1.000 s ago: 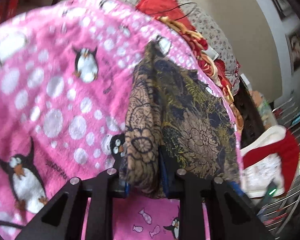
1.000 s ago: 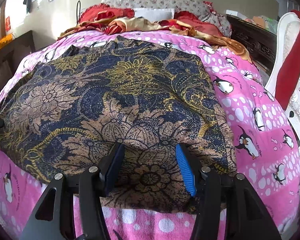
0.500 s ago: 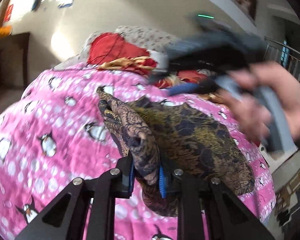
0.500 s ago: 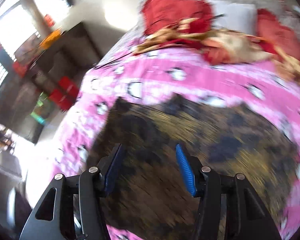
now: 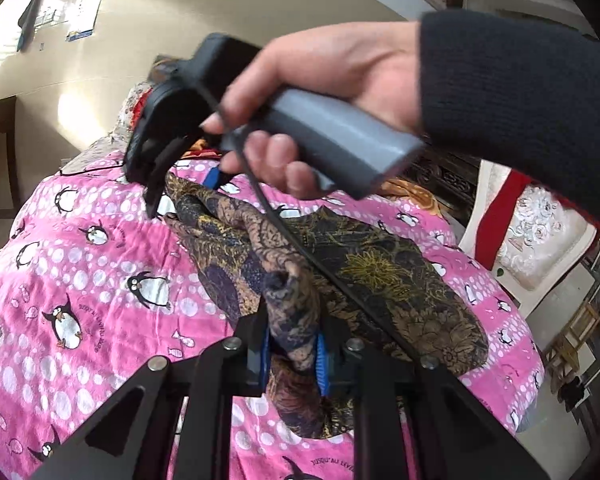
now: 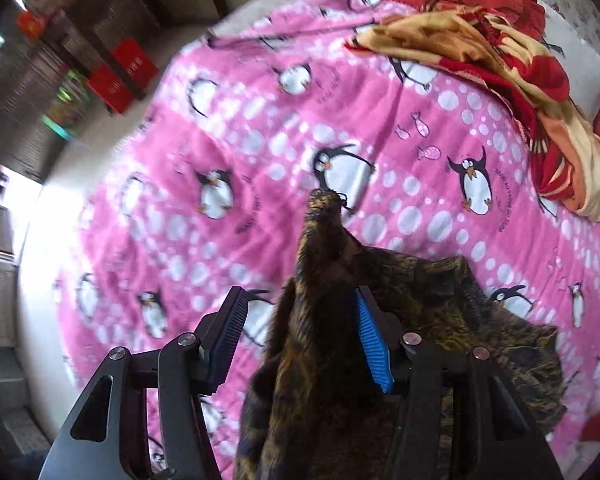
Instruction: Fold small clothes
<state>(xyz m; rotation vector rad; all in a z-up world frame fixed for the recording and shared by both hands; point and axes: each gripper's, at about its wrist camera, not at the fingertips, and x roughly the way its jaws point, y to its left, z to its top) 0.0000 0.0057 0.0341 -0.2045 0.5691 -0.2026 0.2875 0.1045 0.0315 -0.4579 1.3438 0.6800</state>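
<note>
A dark blue and gold floral garment (image 5: 384,276) lies partly bunched on the pink penguin blanket (image 5: 80,248). My left gripper (image 5: 292,350) is shut on a gathered fold of its near edge and holds it lifted. A ridge of cloth runs from there to the far corner (image 5: 180,196). A hand (image 5: 320,76) in a dark sleeve holds my right gripper (image 5: 182,190) over that corner, pointing steeply down. In the right wrist view the right gripper (image 6: 300,340) is open. The raised ridge of garment (image 6: 320,280) stands between its fingers, close to the blue pad (image 6: 370,344) and clear of the other.
A red and yellow blanket (image 6: 500,64) and a pillow (image 6: 588,76) lie at the head of the bed. A white chair with red cloth (image 5: 532,224) stands at the right side. Red boxes (image 6: 120,76) sit on the floor by dark furniture. The right gripper's cable (image 5: 300,248) trails across the garment.
The right gripper has swung from the garment's near edge across to its far corner and tipped downward. The left gripper has lifted its gathered fold and rolled to level.
</note>
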